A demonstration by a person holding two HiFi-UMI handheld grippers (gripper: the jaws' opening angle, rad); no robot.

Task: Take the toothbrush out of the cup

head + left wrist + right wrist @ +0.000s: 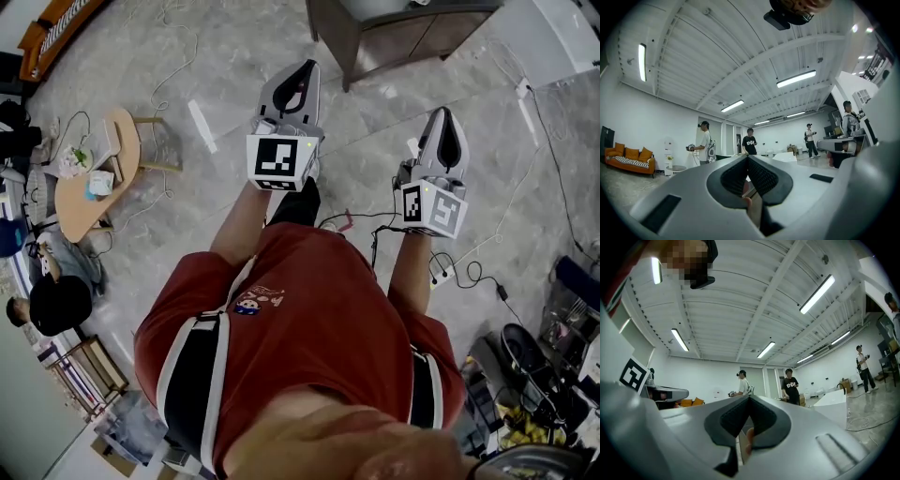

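Jaws of left gripper (pixel 302 69) and right gripper (pixel 443 114) fully together, nothing held, pointed forward above floor (pixel 234 56). No toothbrush or cup in any view; bearing, long axis and nearer hand not determinable. Locate cup before any approach.

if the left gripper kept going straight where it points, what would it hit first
Nothing near: the left gripper points level across the room. Far along that line stands a person in a black shirt, though depth is unclear.
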